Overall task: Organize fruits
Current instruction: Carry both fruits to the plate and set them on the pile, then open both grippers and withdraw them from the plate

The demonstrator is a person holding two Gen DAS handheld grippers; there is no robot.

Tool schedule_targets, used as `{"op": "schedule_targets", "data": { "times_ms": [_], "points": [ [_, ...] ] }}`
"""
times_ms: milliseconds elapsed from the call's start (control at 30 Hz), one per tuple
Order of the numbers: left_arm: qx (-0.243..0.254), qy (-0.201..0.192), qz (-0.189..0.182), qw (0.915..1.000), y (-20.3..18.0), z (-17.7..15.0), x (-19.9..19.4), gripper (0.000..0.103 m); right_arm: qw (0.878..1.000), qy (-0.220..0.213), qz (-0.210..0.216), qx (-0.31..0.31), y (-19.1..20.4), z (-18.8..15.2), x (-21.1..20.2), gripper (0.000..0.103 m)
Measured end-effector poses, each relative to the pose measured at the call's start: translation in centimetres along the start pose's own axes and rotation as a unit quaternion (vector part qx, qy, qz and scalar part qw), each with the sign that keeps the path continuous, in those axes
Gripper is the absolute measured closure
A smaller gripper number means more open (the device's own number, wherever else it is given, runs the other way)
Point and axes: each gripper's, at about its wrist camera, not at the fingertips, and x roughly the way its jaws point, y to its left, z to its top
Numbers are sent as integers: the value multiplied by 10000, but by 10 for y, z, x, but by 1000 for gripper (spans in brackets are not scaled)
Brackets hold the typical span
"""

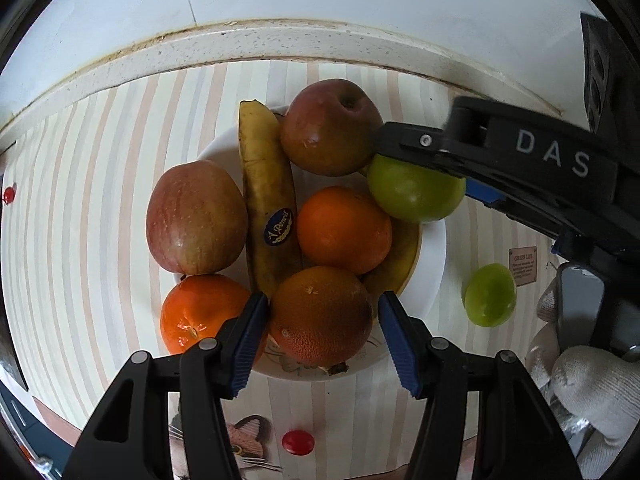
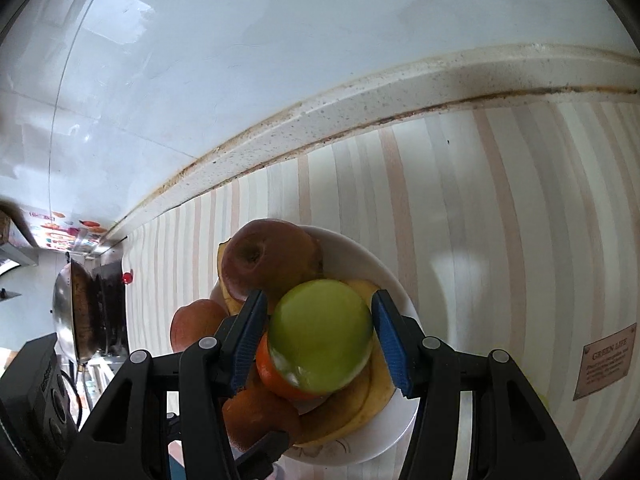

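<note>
A white plate [image 1: 434, 240] holds two red apples [image 1: 196, 218], a browned banana [image 1: 268, 200], a second banana and three oranges [image 1: 344, 230]. My right gripper [image 2: 318, 338] is over the plate's right side with a green apple [image 2: 322, 336] between its blue pads; there are small gaps beside the apple, which looks blurred. In the left wrist view this green apple [image 1: 416, 192] sits under the right gripper's finger. My left gripper [image 1: 322, 316] is open, its pads either side of the near dark orange [image 1: 320, 316]. Another green apple [image 1: 490, 294] lies on the table right of the plate.
The striped tablecloth [image 1: 80, 200] ends at a speckled ledge [image 1: 240, 44] against a white wall. A metal wok [image 2: 74, 316] and stove stand far left in the right wrist view. A small label card [image 2: 606, 360] lies to the right.
</note>
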Motion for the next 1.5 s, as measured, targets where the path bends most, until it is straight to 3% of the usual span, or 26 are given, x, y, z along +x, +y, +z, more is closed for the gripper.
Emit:
{"op": "schedule_targets", "data": {
  "times_ms": [200,267,333,400,600,767,833,967,1233,1500],
  "points": [
    [-8,-5,6,10000,1,-4,-3,47,10000,43,63,-3,-1,1,-2,45],
    [-3,-46,-25,10000,2,-5,-7,46,9999,52,133,34,-2,1,-3,42],
    [-17,-71,-59,10000,5,-6,-10,44,9998,70,153,72,-4,2,-4,33],
    [-41,-119,-104,9999,7,-7,-14,37,9997,86,178,112,-4,2,-6,29],
    [-47,-268,-137,9995,9,-11,-29,35,9997,46,121,207,-8,1,-13,26],
    [5,-499,66,9987,15,-20,-46,16,9998,-67,-182,102,-9,-8,-32,12],
    [15,-599,231,9979,19,-25,-55,10,9987,-138,-483,-62,-6,-17,-44,8],
    [-22,-806,361,9961,35,-37,-71,10,9926,-381,-1064,-437,2,-46,-71,8],
    [-76,-1085,557,9925,53,-78,-92,10,9818,-852,-1449,-878,22,-115,-119,7],
    [-73,-1333,428,9901,44,-117,-118,10,9741,-1192,-1539,-1146,43,-171,-162,7]
  ]
}}
